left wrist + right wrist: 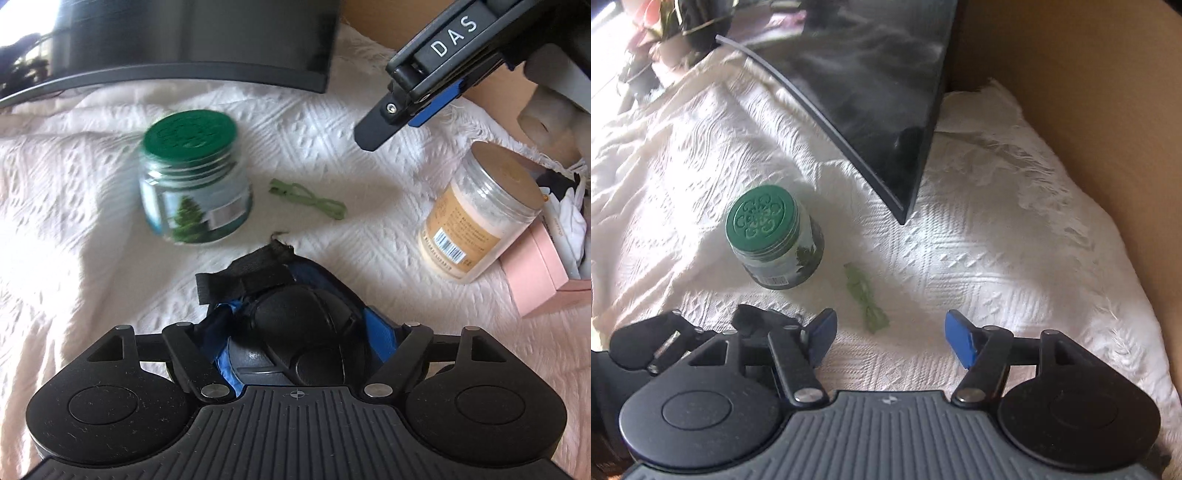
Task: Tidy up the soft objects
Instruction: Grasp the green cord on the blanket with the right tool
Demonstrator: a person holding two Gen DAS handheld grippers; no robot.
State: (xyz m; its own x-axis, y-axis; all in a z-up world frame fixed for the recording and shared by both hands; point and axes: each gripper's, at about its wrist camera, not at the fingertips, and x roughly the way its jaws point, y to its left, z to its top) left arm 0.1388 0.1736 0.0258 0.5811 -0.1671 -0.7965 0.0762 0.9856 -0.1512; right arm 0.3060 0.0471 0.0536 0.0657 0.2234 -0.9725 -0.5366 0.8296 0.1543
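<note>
Your left gripper [295, 332] grips the black-and-blue padded strap guard [295, 306]; your right gripper [890, 339] gapes empty. The thin green cord [308, 197] lies unsorted.

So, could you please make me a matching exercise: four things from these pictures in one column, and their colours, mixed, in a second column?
Things:
1. tree-label jar
2. thin cord
3. padded guard
4. box

Colours:
a. pink
b. black and blue
c. dark green lid
d. light green

Pairs: 1-c, 2-d, 3-b, 4-a
</note>
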